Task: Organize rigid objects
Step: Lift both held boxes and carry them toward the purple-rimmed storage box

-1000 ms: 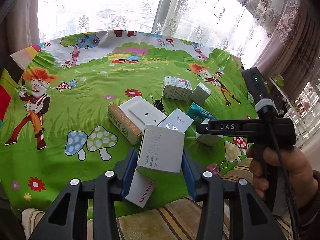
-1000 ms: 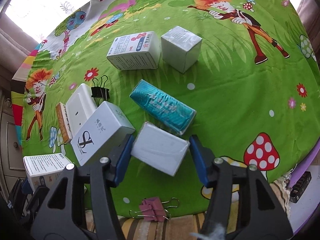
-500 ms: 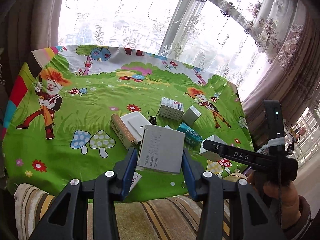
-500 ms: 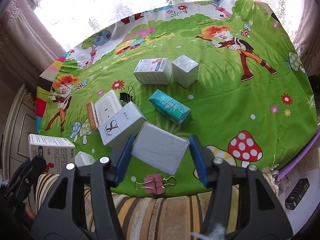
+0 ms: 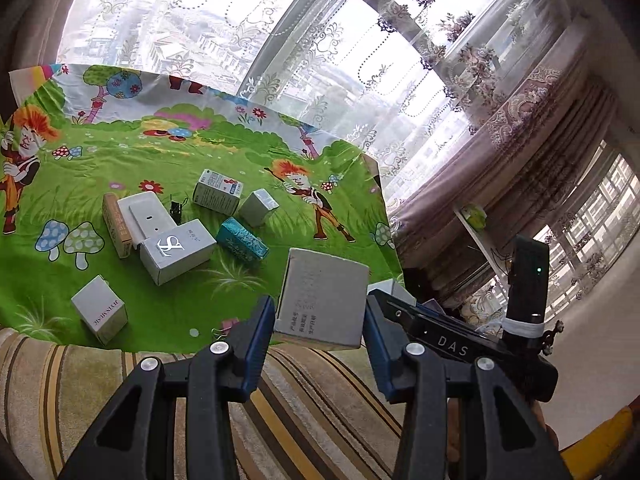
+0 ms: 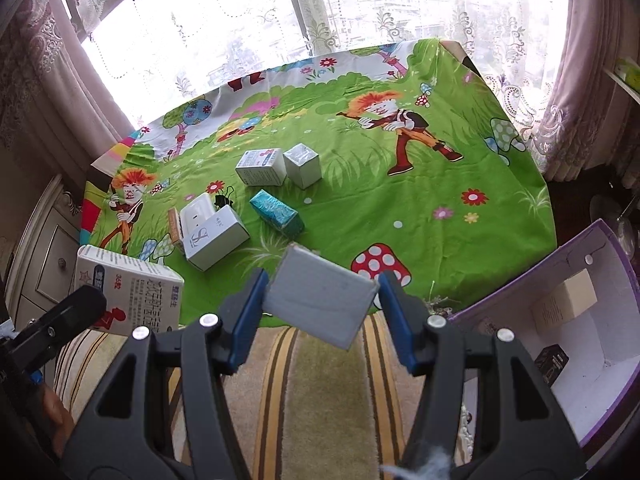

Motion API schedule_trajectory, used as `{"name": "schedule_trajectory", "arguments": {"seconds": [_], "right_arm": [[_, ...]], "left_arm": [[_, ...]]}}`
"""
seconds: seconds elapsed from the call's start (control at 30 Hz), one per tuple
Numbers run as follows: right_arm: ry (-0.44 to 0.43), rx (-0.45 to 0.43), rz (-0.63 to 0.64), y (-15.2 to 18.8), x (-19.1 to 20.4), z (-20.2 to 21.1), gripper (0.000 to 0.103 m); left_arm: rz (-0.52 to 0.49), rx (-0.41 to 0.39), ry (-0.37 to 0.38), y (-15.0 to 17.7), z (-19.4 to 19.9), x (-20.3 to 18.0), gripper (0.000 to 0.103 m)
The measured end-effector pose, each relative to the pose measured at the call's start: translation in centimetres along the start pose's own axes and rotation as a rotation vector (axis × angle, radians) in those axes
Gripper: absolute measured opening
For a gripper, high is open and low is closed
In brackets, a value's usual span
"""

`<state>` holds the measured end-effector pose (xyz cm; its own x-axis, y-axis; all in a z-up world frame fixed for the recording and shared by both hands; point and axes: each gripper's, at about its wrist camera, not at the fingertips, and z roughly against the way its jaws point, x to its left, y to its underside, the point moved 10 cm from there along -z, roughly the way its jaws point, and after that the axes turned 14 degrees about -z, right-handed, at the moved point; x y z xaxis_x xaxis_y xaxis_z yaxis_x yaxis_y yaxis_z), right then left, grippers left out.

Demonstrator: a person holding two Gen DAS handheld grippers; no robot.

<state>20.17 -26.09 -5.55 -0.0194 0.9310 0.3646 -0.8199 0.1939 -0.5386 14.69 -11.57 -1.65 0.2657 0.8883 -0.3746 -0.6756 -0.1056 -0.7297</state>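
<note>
My left gripper is shut on a white printed carton, held in the air off the table's near right edge; the carton also shows in the right wrist view. My right gripper is shut on a plain grey-white box, lifted above the striped cover. On the green cartoon tablecloth lie several more boxes: a teal box, a white logo box, a small white cube and a printed carton.
A purple-rimmed open storage box stands at the right, below table level, with a cream box and a small black box inside. A black binder clip lies among the boxes. Curtains and windows lie behind the table.
Both grippers have lifted and pulled back from the table with their boxes. Both views have swung right, and the purple storage box has come into view.
</note>
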Motion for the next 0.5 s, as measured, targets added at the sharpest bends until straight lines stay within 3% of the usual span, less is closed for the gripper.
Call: {"name": "schedule_trajectory", "arguments": {"seconds": [0.3,0.5], "right_arm": [[0.108,-0.045,-0.046,-0.1,-8.2,4.3,0.061],[0.203,-0.119,-0.056,-1.4,-12.5,7.6,0.061]], "left_arm": [[0.049,0.071,0.129,1.2,-2.5,-3.9,0.045],[0.01,0.107,0.193,1.5,-3.9,-7.2,0.045]]}}
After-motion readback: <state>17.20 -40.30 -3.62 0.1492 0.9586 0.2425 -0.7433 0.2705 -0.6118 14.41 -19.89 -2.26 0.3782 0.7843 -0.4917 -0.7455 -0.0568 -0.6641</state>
